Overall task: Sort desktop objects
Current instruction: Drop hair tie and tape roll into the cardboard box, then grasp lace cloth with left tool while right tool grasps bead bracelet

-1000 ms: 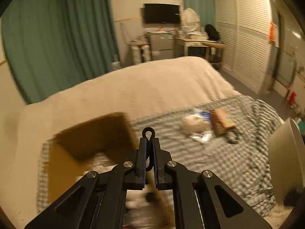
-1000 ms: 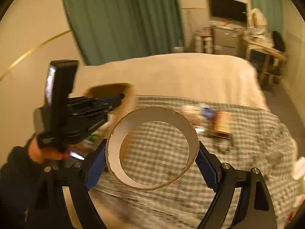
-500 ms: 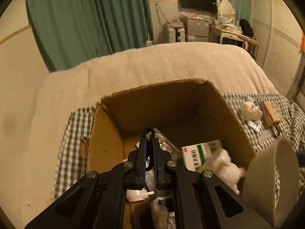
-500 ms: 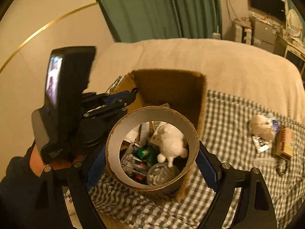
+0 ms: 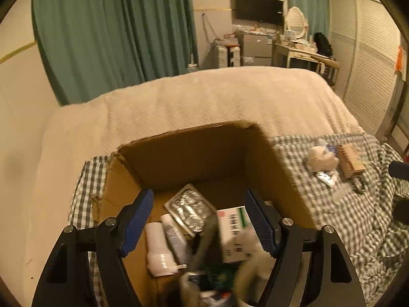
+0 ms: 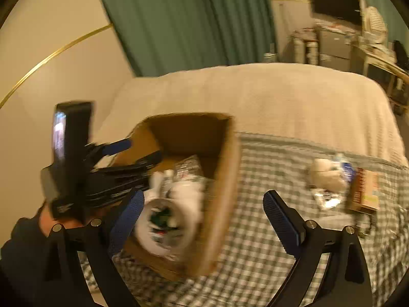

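Both the left gripper (image 5: 199,220) and the right gripper (image 6: 203,220) hover with fingers spread wide and empty; the blurred cardboard tape ring (image 6: 163,226) lies inside the cardboard box (image 6: 225,179) on the bed's checked cloth (image 6: 268,230).

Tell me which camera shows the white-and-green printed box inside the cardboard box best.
The left wrist view: the white-and-green printed box lies close between that gripper's open fingers, its barcode visible, inside the brown cardboard box. The right wrist view is motion-blurred; there the box's contents are a smear and this item cannot be picked out.
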Demonstrator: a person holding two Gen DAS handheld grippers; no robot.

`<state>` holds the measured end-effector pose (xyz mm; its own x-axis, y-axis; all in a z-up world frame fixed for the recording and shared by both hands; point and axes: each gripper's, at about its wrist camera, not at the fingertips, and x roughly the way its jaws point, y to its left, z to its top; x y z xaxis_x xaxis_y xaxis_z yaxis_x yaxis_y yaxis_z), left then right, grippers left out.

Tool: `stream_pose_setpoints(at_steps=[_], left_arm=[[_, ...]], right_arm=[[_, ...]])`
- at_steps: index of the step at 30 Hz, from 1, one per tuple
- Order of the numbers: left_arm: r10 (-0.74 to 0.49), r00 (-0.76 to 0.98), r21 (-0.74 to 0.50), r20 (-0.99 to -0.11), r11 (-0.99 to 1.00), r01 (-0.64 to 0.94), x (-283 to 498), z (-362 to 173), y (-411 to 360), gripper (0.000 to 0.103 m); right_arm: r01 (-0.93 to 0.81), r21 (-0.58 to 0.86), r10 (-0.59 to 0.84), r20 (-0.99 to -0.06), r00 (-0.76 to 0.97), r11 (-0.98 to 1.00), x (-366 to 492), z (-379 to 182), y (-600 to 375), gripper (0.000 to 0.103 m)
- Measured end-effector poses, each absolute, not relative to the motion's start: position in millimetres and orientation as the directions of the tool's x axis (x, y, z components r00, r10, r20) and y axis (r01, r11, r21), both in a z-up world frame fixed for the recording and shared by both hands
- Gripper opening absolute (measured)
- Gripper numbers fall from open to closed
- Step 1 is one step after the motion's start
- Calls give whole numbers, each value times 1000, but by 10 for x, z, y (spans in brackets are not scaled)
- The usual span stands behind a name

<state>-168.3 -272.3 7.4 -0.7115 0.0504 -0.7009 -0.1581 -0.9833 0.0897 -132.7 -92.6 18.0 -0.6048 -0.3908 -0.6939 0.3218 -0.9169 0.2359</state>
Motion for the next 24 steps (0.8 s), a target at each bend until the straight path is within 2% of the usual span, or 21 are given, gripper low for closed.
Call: stream_pose_setpoints(at_steps=[6,8,12,18,24], left_arm=[[128,-718,71,-684,-968,-241,-1456,361,-2152,83],[158,-721,60,-675,-962,-267,-1373,442,-1906,89],[208,-722,55,-660,-945,-322,-1242,465,-1394,89],[228,-694,21,-683,-943,-331,-1244,115,-777,89],[228,-643,-36,-732,-954,-297,-1305,-580,-363,89]], right_arm=[[164,253,-297,-688,-663,-953,-1129,248,-34,94],[121,235,-253,-687,-681,-964,-1030,285,215,95],[16,229,-173,-685,-708,-973,-741,334,863,95],[-79,203,-88,-696,-713,-976,-482,190,1517,95],[-105,175,-48,-698,-715,-979,-454,-161,1918,95]])
